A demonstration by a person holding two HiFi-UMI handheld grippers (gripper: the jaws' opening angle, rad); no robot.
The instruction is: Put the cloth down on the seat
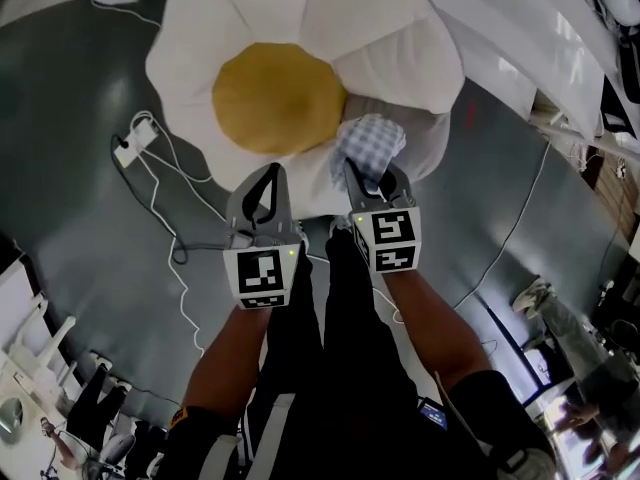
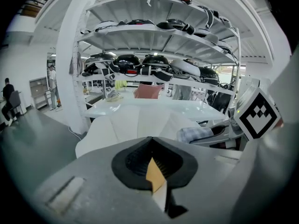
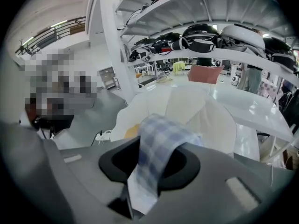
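The right gripper point(image 1: 362, 176) is clamped on the checked cloth point(image 1: 370, 138), holding it over the flower-shaped seat point(image 1: 400, 38) at four o'clock from its yellow centre point(image 1: 278, 98), seemingly for release there, while the left gripper point(image 1: 268, 173) hovers closed and empty.

Arms reach forward, left claw point(image 1: 268, 172) closed, right claw point(image 1: 372, 175) clamped.

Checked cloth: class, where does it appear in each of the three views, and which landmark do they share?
Head view: checked cloth right of centre, in the right tool.
Left gripper view: cloth right of middle.
Right gripper view: cloth lower centre, clamped in the tool.
Shared landmark: white flower-shaped seat.
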